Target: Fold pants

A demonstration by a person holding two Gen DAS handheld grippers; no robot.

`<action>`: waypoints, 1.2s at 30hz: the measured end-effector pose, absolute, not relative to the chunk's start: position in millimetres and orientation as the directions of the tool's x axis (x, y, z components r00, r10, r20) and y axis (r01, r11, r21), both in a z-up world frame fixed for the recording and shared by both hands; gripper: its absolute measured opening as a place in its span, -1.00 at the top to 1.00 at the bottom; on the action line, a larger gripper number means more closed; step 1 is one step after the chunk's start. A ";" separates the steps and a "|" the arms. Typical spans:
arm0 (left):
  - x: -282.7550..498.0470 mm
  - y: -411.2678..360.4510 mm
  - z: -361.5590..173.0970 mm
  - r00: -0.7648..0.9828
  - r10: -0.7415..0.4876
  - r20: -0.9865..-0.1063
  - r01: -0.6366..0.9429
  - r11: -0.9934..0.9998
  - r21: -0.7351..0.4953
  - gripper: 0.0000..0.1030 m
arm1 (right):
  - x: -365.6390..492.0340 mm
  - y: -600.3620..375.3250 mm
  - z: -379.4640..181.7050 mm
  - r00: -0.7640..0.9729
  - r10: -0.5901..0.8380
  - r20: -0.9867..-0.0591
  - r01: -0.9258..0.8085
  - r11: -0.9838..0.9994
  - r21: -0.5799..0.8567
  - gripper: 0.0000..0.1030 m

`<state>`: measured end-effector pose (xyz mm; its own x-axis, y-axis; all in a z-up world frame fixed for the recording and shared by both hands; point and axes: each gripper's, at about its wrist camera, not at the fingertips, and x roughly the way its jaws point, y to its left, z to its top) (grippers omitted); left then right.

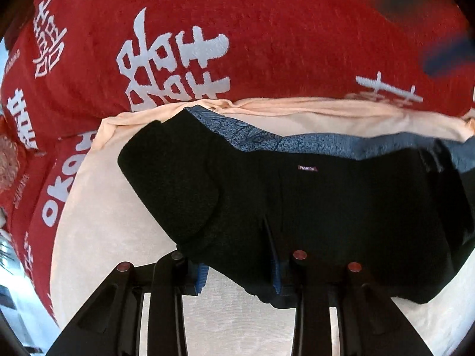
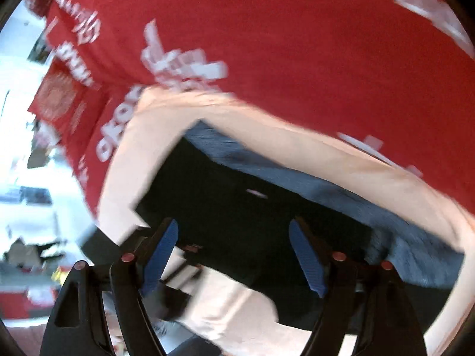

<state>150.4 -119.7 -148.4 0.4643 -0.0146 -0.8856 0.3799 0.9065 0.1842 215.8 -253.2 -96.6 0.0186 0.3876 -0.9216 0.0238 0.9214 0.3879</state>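
Black pants (image 1: 311, 207) with a blue-grey lining and a small "FASHION" label lie folded on a cream cloth (image 1: 112, 222). My left gripper (image 1: 237, 273) sits at their near edge with its jaws wide apart. The dark fabric covers its fingertips, and only strips of the blue pads (image 1: 200, 280) show. The right wrist view is motion-blurred. There the right gripper (image 2: 234, 255) hovers open over the near part of the pants (image 2: 237, 207), both blue pads (image 2: 307, 262) bare and nothing between them.
Under the cream cloth (image 2: 297, 136) spreads a red blanket (image 1: 267, 29) with white characters, filling the far side. A blurred dark blue shape (image 1: 445, 56) shows at the upper right of the left wrist view. The blanket's edge and a bright room (image 2: 29, 163) lie to the left.
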 end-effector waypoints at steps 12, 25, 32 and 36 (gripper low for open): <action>137.3 -128.2 -146.4 0.512 0.000 -0.859 0.417 0.874 0.249 0.33 | 277.2 -106.9 -181.0 -0.349 0.295 -0.889 -0.215 0.899 0.383 -0.57; 115.3 -159.4 -105.1 0.539 -0.073 -0.839 0.474 0.850 0.231 0.33 | 241.0 -188.3 -147.9 -0.229 0.455 -0.861 -0.071 0.874 0.481 0.67; 86.8 -218.5 -46.4 0.529 -0.216 -0.821 0.561 0.814 0.148 0.33 | 189.0 -289.8 -84.6 0.022 0.602 -0.798 0.041 0.797 0.603 0.66; 68.4 -265.0 -25.1 0.503 -0.277 -0.819 0.616 0.780 0.114 0.33 | 147.6 -360.7 -59.6 0.162 0.627 -0.762 0.102 0.757 0.645 0.66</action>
